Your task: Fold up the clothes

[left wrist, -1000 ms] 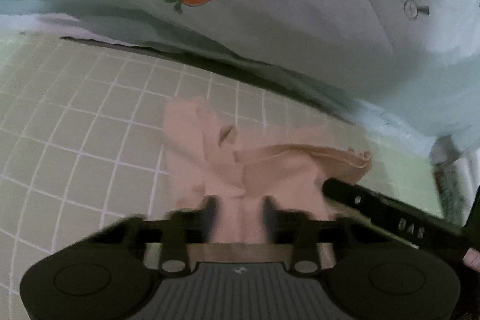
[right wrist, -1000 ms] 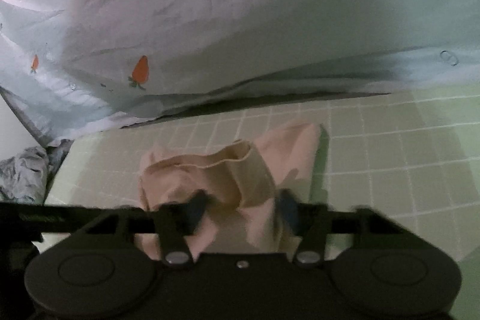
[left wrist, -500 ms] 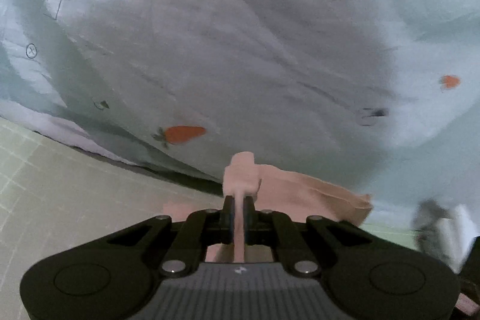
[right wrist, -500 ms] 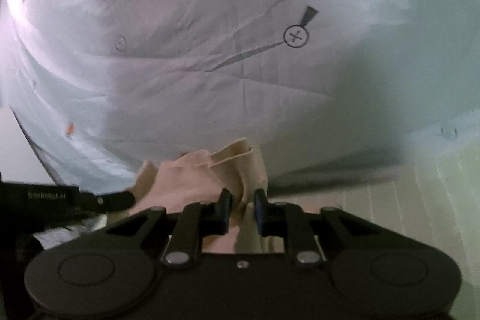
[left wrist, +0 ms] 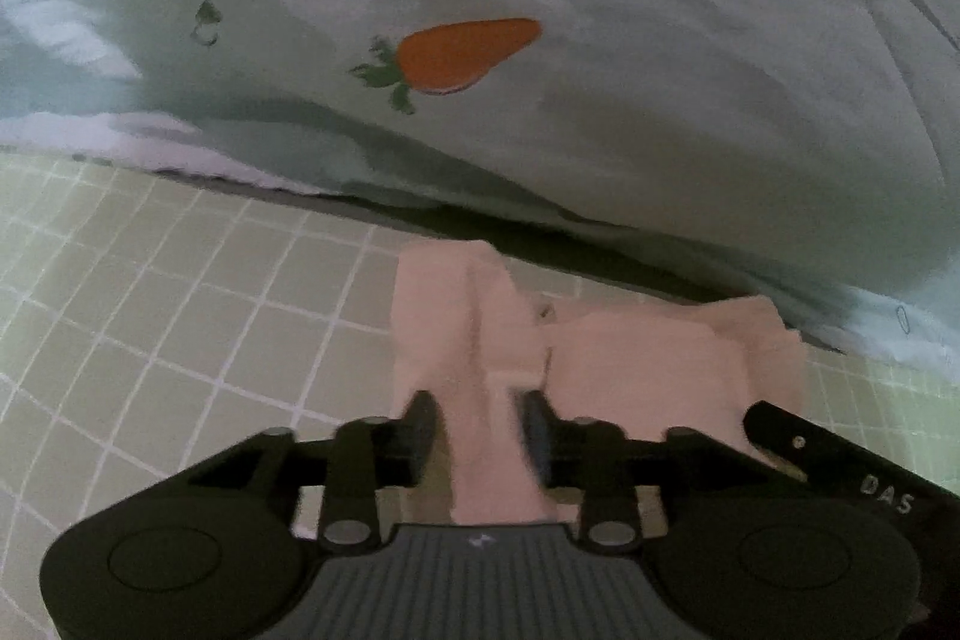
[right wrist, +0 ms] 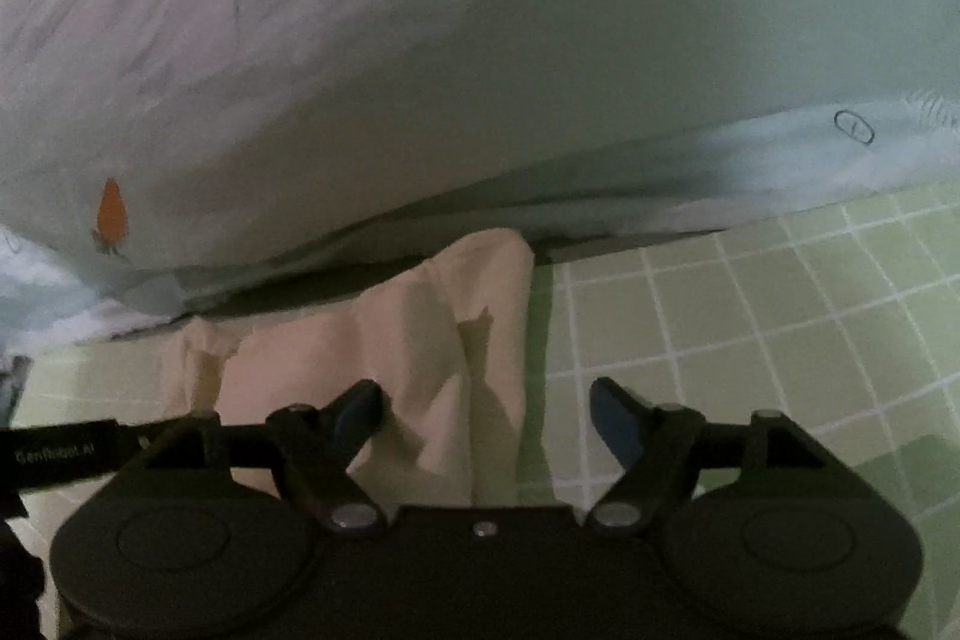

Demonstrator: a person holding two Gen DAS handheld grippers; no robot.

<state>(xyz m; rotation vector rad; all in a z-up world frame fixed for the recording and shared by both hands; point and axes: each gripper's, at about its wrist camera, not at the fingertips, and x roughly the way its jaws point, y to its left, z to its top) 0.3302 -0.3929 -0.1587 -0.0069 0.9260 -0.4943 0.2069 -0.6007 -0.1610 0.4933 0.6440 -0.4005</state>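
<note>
A pale pink garment lies bunched and partly folded on the green grid mat. My left gripper hangs low over its near edge. Its jaws are opening, and a strip of cloth lies between the fingers without being pressed. The right wrist view shows the same garment below my right gripper. Those jaws are also opening and stand wide, with the cloth's right edge loose between the blue pads. Each gripper's black body shows at the edge of the other's view.
A pale quilt printed with carrots bulges along the far edge of the mat, just behind the garment. Bare mat stretches to the right of the garment in the right wrist view and to its left in the left wrist view.
Half a second ago both grippers were shut on the garment and held it up against the quilt. Now the cloth lies on the mat and both pairs of jaws have parted.
</note>
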